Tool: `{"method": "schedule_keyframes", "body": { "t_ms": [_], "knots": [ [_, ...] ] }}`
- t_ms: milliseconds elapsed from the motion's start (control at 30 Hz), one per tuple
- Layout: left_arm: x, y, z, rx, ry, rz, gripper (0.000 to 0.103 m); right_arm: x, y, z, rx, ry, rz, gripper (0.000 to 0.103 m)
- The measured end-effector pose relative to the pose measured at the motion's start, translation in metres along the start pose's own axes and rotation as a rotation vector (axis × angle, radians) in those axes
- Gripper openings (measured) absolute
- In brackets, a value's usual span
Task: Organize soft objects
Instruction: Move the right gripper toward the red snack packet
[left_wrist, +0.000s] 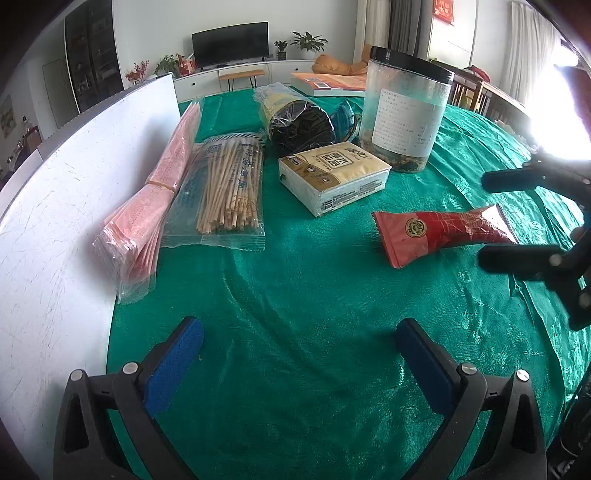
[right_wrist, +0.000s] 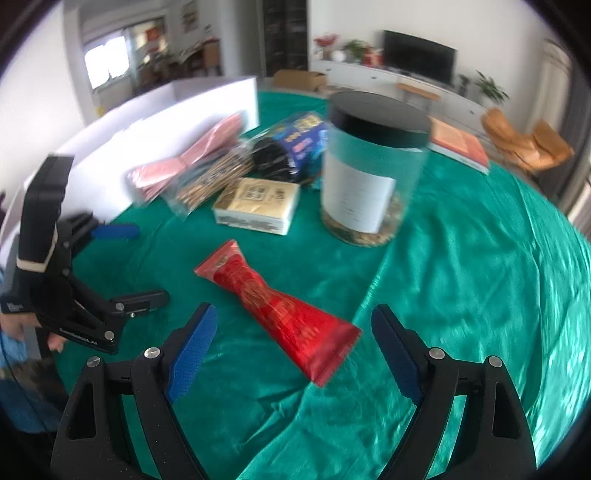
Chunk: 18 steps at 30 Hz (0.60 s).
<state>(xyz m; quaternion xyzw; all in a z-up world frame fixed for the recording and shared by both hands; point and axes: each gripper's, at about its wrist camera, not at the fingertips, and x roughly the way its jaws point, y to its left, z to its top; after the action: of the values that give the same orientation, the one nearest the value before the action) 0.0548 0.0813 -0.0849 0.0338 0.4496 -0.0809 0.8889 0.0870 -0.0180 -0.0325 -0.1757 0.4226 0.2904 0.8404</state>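
The right gripper (right_wrist: 293, 354) stands with jaws wide apart around the near end of the red packet (right_wrist: 280, 314), not touching it. The left gripper (left_wrist: 295, 365) is also spread, empty, over the green cloth (left_wrist: 295, 288). Closing here may crush the packet or snag cloth. Beyond sit the tissue pack (right_wrist: 258, 205) and jar (right_wrist: 373, 166).

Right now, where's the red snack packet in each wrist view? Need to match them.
Left wrist: red snack packet lies right of centre on the green cloth, its far end by the right gripper.
Right wrist: it lies low centre, just ahead of the open jaws.
Shared landmark: the black-lidded jar behind it.
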Motion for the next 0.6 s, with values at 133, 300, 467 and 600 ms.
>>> {"method": "schedule_keyframes", "body": {
  "t_ms": [133,300,467,600],
  "knots": [
    [0.000,0.000,0.000,0.000,-0.001,-0.001,0.103,0.034,0.019,0.006,-0.111,0.137,0.021,0.055],
    [0.000,-0.001,0.000,0.000,-0.001,0.001,0.103,0.012,0.010,-0.025,0.020,0.121,-0.038,0.024],
    [0.001,-0.001,0.001,0.000,0.000,0.003,0.103,-0.016,-0.055,-0.070,0.341,0.115,-0.165,0.024],
    [0.001,-0.002,0.001,-0.001,0.000,0.004,0.103,-0.017,-0.109,-0.068,0.504,0.091,-0.271,0.024]
  ]
}}
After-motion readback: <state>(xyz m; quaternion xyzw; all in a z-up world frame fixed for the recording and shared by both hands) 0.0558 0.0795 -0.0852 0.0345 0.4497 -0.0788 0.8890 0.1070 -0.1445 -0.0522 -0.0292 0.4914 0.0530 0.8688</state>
